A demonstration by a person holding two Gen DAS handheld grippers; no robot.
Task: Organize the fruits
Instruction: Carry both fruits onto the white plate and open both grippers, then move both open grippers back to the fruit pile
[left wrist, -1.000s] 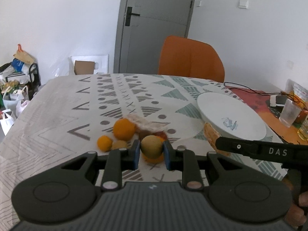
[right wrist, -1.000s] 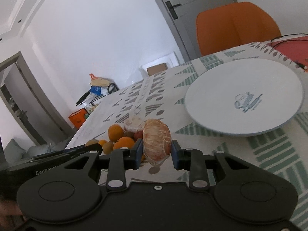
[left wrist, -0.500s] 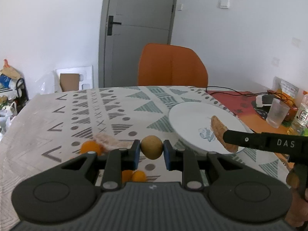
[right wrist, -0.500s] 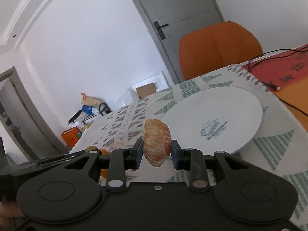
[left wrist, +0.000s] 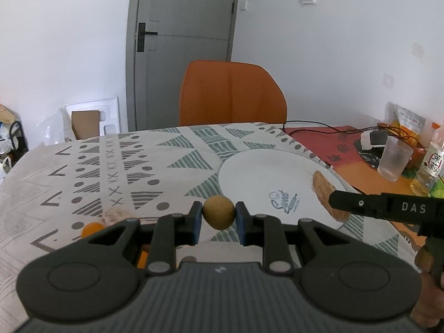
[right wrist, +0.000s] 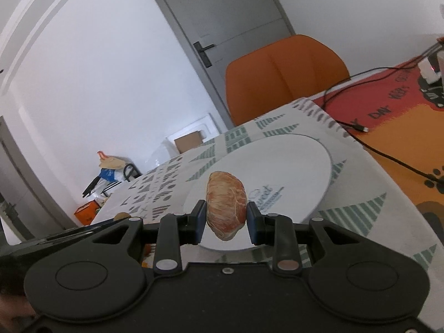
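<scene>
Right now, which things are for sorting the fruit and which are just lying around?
For the job:
- left claw gripping a small brown fruit
- right claw gripping a peeled orange piece
- white plate
- orange fruit left on the tablecloth

Just lying about:
- orange chair
- plastic cup
- bottle
- black cable

Bright even daylight, soft shadows, sharp; fisheye warp at edges.

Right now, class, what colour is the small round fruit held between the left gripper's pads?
The small round fruit is dull yellowish-brown, clearest in the left wrist view.
</scene>
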